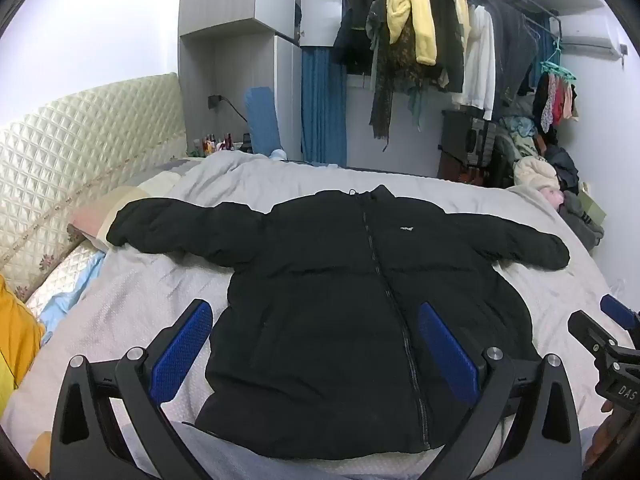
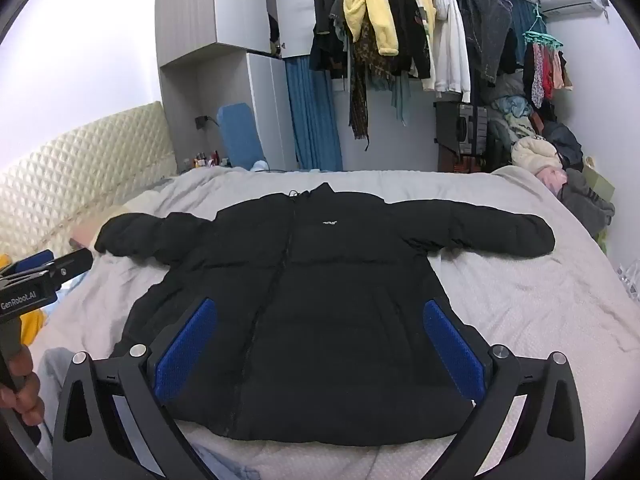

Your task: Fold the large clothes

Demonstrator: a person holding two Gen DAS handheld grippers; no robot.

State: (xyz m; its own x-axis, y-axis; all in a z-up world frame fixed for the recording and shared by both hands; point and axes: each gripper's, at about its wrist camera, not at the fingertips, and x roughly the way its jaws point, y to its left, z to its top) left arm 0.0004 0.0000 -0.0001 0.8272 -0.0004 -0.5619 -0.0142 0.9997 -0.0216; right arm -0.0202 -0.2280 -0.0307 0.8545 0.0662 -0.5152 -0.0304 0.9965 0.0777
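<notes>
A black puffer jacket (image 1: 340, 300) lies flat and zipped on the grey bedspread (image 1: 140, 300), front up, both sleeves spread out to the sides. It also shows in the right wrist view (image 2: 320, 300). My left gripper (image 1: 316, 320) is open and empty, held above the jacket's lower hem. My right gripper (image 2: 320, 320) is open and empty too, above the hem a little further right. The right gripper shows at the right edge of the left wrist view (image 1: 612, 328); the left gripper shows at the left edge of the right wrist view (image 2: 44, 268).
A quilted cream headboard (image 1: 60, 152) and pillows (image 1: 120, 208) are at the left. A yellow cloth (image 1: 16, 344) lies at the bed's left edge. A rack of hanging clothes (image 1: 440, 40) and a clothes pile (image 1: 560, 184) stand behind the bed.
</notes>
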